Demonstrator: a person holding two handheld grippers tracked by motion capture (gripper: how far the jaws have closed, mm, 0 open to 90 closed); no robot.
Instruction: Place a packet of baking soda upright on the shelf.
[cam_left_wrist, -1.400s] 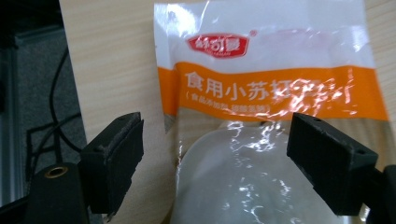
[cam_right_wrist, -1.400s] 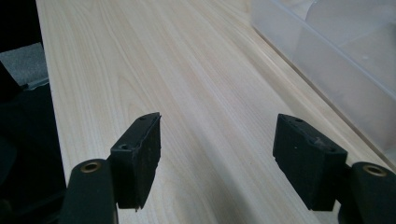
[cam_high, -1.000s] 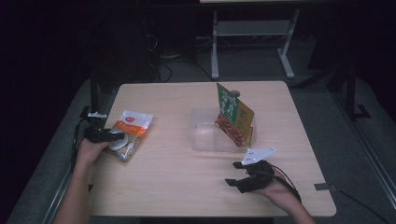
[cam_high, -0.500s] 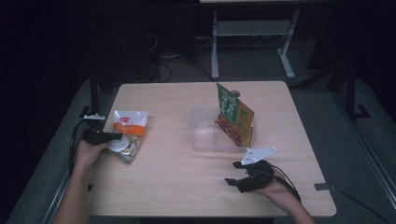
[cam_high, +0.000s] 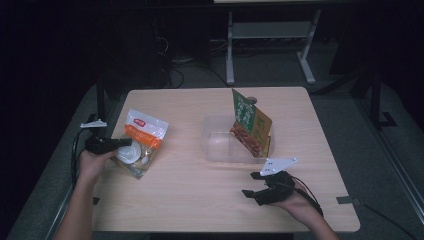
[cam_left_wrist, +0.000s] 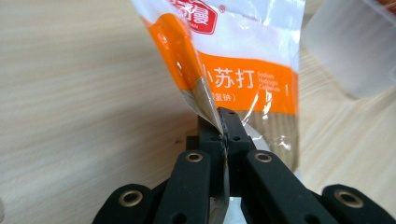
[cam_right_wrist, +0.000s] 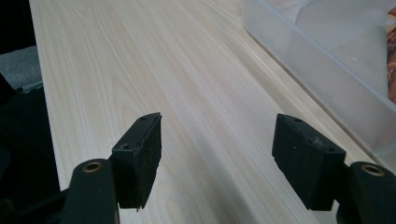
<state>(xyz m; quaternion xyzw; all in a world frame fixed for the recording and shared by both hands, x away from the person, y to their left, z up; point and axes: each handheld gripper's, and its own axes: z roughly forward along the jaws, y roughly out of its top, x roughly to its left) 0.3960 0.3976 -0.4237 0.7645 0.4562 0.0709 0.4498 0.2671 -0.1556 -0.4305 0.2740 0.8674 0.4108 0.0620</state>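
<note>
Currently, my left gripper has just closed and is clamped on the near edge of the orange-and-white pouch at the table's left side, its long axis running away from me, while my right gripper rests apart and empty, well right.

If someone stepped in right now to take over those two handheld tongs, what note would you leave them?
Left tongs: shut on the edge of the orange-and-white plastic pouch, at the table's left side.
Right tongs: open, nothing between them, low over the pale wooden table near its front right.
Clear plastic bin: mid-table, with a green-and-orange snack bag standing in it.
Done: pouch gripped.
Left, probably: carry the pouch into the bin and let go.
</note>
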